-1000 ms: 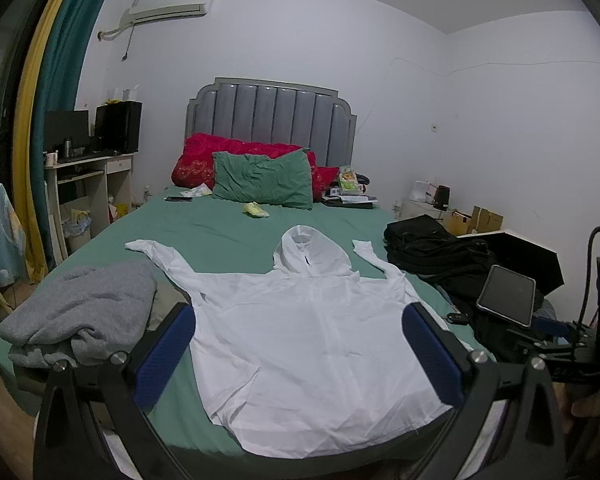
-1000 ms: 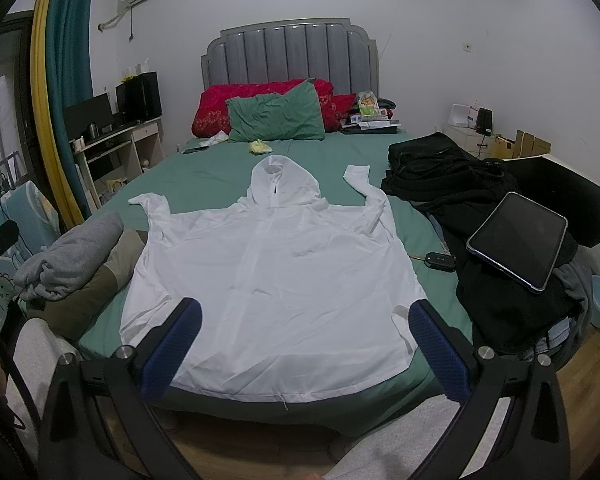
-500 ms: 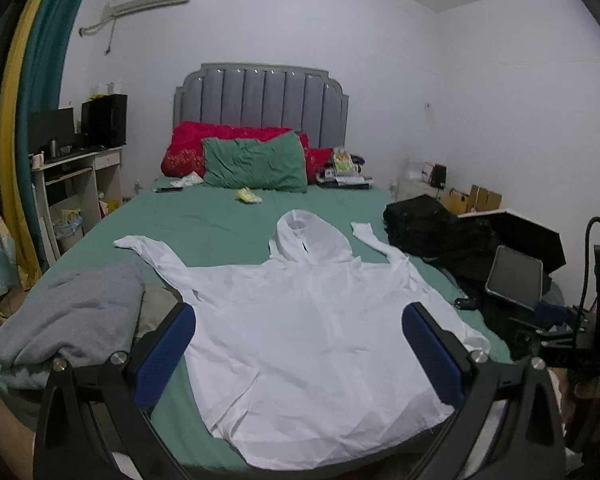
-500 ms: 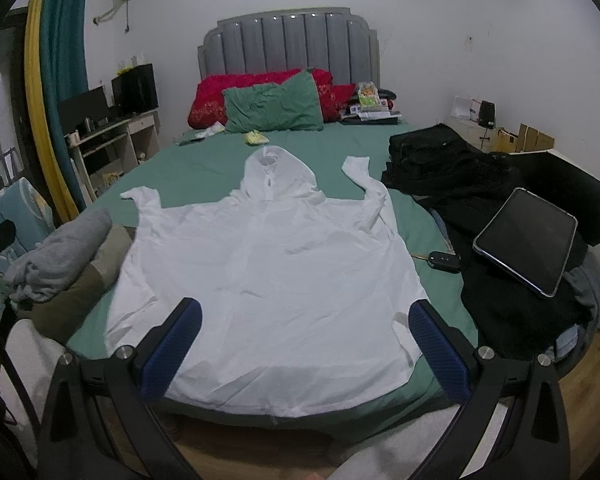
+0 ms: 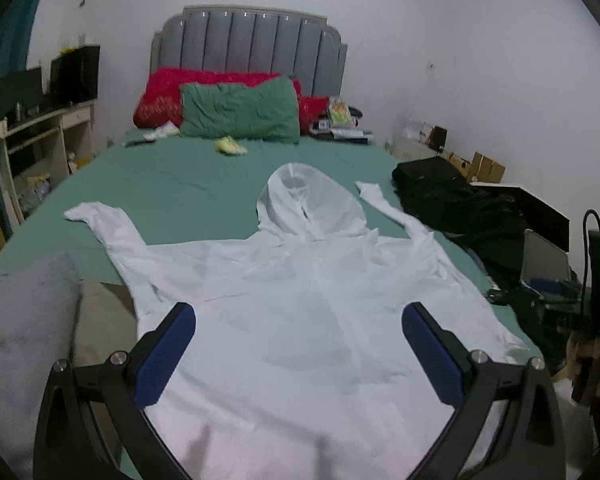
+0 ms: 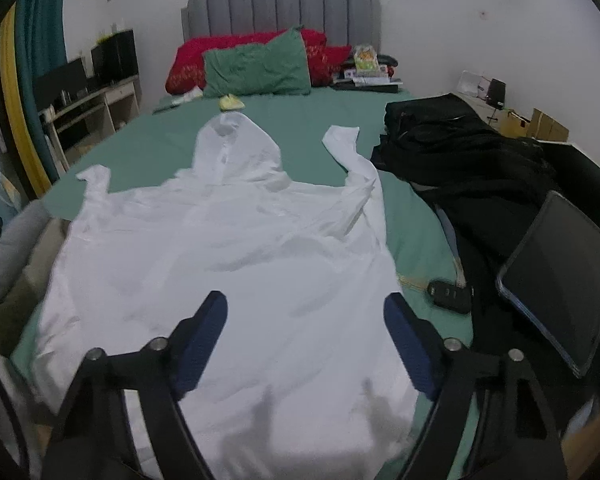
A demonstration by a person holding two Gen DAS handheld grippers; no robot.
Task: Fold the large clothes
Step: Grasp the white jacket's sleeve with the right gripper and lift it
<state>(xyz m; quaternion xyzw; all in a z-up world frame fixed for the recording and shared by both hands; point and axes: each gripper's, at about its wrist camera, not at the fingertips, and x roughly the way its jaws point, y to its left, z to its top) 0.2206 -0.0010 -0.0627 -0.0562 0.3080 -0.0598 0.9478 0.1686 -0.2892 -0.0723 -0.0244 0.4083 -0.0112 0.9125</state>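
While flat on the green bed (image 5: 188, 184), white hoodie (image 5: 300, 304).

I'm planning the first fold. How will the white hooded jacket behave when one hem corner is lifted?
The white hooded jacket looks thin and creased, so it will probably drape limply and feel light. Its slight sheen suggests that it may slide on the green sheet.

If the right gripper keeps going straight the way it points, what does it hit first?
Most likely the white hooded jacket, on its lower body panel. The right gripper, jaws closing with nothing between them, aims down at it.
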